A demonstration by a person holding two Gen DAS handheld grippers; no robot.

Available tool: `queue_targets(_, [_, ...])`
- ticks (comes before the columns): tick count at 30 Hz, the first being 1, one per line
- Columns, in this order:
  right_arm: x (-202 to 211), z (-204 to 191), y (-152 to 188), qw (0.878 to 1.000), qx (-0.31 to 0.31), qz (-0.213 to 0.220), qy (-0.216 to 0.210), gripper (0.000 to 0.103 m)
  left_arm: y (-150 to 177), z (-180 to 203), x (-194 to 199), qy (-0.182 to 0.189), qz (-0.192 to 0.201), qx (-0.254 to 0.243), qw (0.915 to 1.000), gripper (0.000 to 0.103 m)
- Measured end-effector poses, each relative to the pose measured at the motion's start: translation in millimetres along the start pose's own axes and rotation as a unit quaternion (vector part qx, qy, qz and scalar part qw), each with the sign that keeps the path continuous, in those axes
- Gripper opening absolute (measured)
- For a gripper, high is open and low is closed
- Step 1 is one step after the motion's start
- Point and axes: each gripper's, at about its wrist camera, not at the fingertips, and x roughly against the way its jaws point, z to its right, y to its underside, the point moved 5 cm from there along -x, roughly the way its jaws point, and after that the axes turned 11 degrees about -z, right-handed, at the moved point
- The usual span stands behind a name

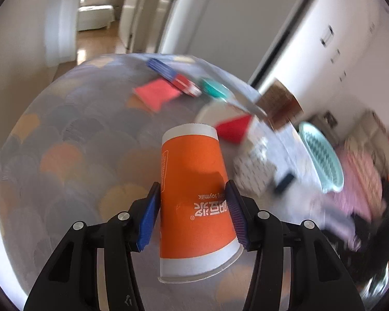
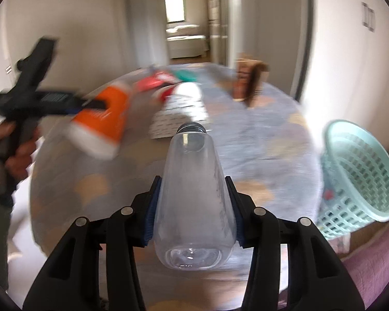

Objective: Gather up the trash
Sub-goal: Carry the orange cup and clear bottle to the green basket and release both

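An orange and white paper cup (image 1: pixel 192 160) hangs above the round table (image 1: pixel 77 142), and my left gripper (image 1: pixel 192 184) is shut on its sides. In the right wrist view the same cup (image 2: pixel 101 121) shows blurred at the left, held by the left gripper (image 2: pixel 101 105) in a person's hand (image 2: pixel 15 153). My right gripper (image 2: pixel 193 178) is shut on a clear, empty plastic bottle (image 2: pixel 193 202), whose neck points away from me over the table (image 2: pixel 259 129). A pale green laundry-style basket (image 2: pixel 360 171) stands beside the table at the right, also visible in the left wrist view (image 1: pixel 321 155).
On the far part of the table lie a red napkin (image 1: pixel 155 94), a blue and red box (image 1: pixel 173 76), a teal lid (image 1: pixel 214 88), a brown paper bag (image 1: pixel 280 103), a white patterned box (image 1: pixel 254 171) and a red item (image 1: pixel 233 128). A doorway opens behind.
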Motion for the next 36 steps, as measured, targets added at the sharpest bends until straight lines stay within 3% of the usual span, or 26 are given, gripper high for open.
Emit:
queue_targets(5, [-17,31,-1,0.997,-0.077,-0.016,0.002,0.044,14,26,-13,-0.022,-0.018,-0.035,0.999,0.05])
queue_targets(13, [-19,34,7,0.996,-0.084,-0.022,-0.007,0.046,39,27,-16,-0.042,-0.008,-0.012,0.999,0.058])
queue_targets(20, [-26,33,7,0.996,-0.086,-0.031,-0.01,0.051,58,22,-10,0.006,0.011,0.048,0.9988,0.058])
queue_targets(25, [-22,34,3,0.996,-0.084,-0.026,-0.008,0.056,67,33,-5,0.013,0.02,0.055,0.9982,0.058])
queue_targets(27, [-22,35,3,0.996,-0.086,-0.026,-0.01,0.056,69,36,-2,0.006,0.023,0.058,0.998,0.058])
queue_targets(30, [-23,37,2,0.996,-0.088,-0.03,-0.013,0.056,71,38,3,-0.046,0.029,0.064,0.9965,0.058])
queue_targets(32, [-24,36,0,0.996,-0.088,-0.031,-0.015,0.056,70,44,7,-0.055,0.04,0.061,0.9958,0.058])
queue_targets(36, [-25,34,-2,0.995,-0.089,-0.037,-0.015,0.056,68,46,0,-0.07,0.035,0.064,0.9949,0.048])
